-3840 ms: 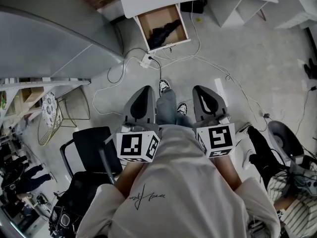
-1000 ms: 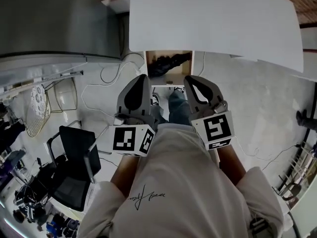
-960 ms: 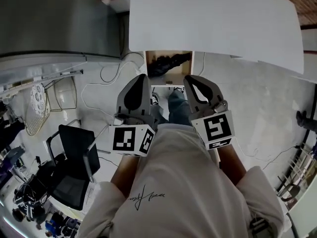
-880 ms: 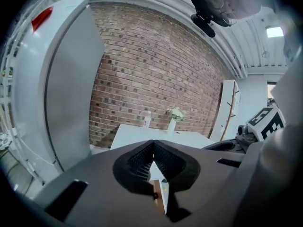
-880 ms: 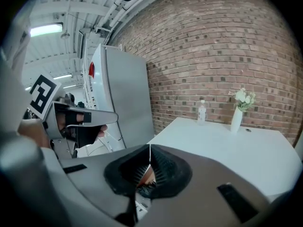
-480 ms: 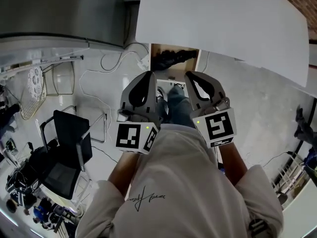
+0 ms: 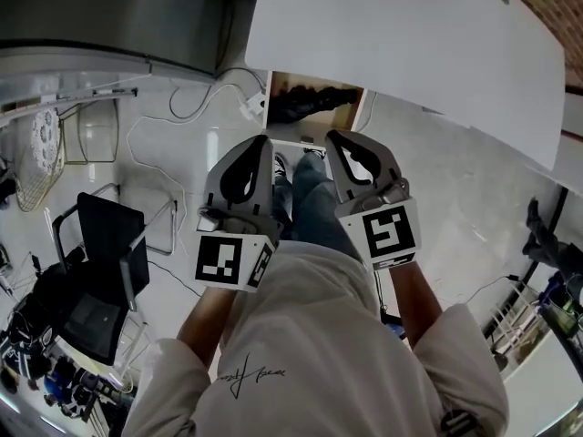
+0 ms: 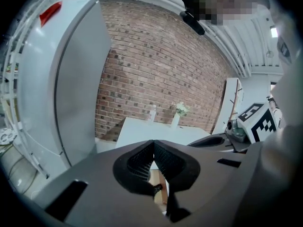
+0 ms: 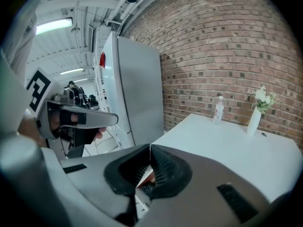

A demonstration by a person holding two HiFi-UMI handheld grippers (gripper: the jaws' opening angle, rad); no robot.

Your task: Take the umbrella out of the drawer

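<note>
Two tools, our left gripper (image 7: 262, 144) and right gripper (image 7: 333, 138), pointed at the open drawer (image 7: 344, 116) in the head view's upper middle, because the dark umbrella (image 7: 301, 106) lay inside. In the left gripper view, the jaws were closed tight and held nothing. In the right gripper view, we saw the same.

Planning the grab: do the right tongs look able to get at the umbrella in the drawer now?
Probably yes: the drawer stands open and the umbrella lies uncovered ahead of the right tongs, though they are shut.
</note>
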